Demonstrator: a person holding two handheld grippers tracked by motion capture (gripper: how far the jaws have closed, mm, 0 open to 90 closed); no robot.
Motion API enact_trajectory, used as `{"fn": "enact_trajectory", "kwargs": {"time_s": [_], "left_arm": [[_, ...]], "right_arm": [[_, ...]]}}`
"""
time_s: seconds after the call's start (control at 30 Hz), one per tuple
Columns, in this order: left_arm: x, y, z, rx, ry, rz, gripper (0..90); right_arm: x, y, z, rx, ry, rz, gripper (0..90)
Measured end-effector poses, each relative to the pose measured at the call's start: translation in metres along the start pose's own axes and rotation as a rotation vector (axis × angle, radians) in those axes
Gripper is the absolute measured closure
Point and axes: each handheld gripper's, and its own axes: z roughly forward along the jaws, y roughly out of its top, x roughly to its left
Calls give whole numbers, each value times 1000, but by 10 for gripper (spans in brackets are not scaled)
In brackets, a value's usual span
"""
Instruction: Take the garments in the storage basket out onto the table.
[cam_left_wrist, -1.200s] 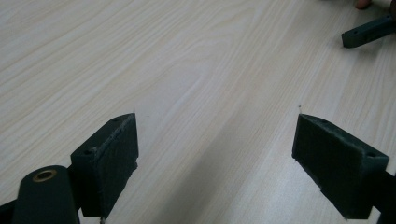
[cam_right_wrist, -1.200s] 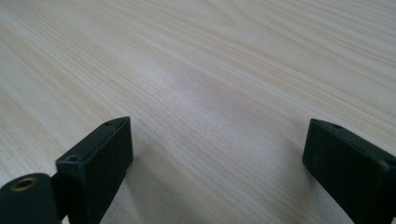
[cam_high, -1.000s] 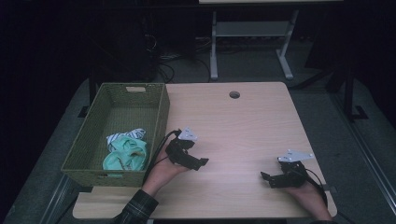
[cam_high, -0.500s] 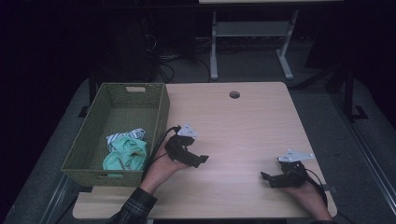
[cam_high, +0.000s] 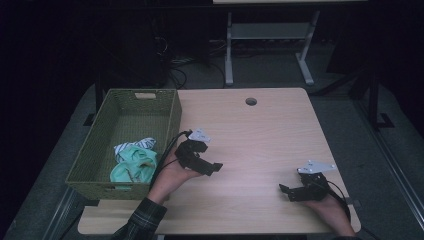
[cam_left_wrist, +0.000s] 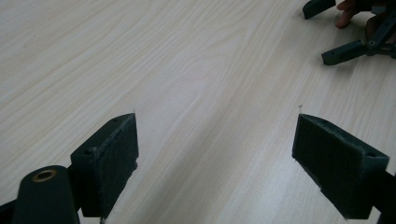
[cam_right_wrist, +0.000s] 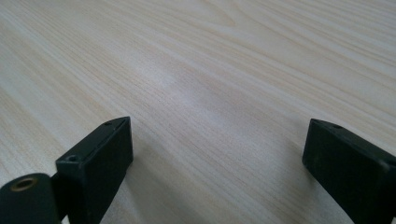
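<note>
The left gripper (cam_high: 216, 166) is sitting wide open, holding nothing, just beside the green woven basket (cam_high: 172, 115). The right gripper (cam_high: 285, 190) is wide open and empty too, at about 5 o'clock on the smooth pale wood surface (cam_high: 260, 135). Soft, floppy mint and striped clothes (cam_high: 132, 160) are lying in the basket at its 6 o'clock end. Reaching in, a jaw could be catching on the bumpy weave and tipping the basket
</note>
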Motion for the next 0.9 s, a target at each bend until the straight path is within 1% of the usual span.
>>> {"fn": "enact_trajectory", "kwargs": {"time_s": [0.03,0.17,0.2,0.3,0.33,0.43,0.53,0.57,0.7,0.73,0.9], "left_arm": [[1,1,-2,4,0,15,138],[4,3,-7,12,-3,23,133],[4,4,-7,12,-4,18,133],[6,6,-11,24,-4,26,134],[6,7,-12,20,-8,19,135],[8,9,-15,37,-8,22,139],[9,11,-18,27,-8,19,139],[10,12,-19,32,-4,30,139],[13,15,-23,28,-2,27,139],[14,15,-24,34,-2,32,139],[21,16,-33,22,11,26,141]], "right_arm": [[0,0,0,0,0,-1,80],[0,0,0,0,0,-1,80],[0,0,0,-1,0,-3,81],[0,0,0,0,0,0,80],[0,0,0,-1,0,-3,80],[0,0,0,0,0,0,80],[0,0,0,-1,0,-3,80],[0,0,0,0,0,0,80],[0,0,0,0,0,0,80],[0,0,0,0,0,-1,80],[0,0,0,-2,-1,-4,80]]}}
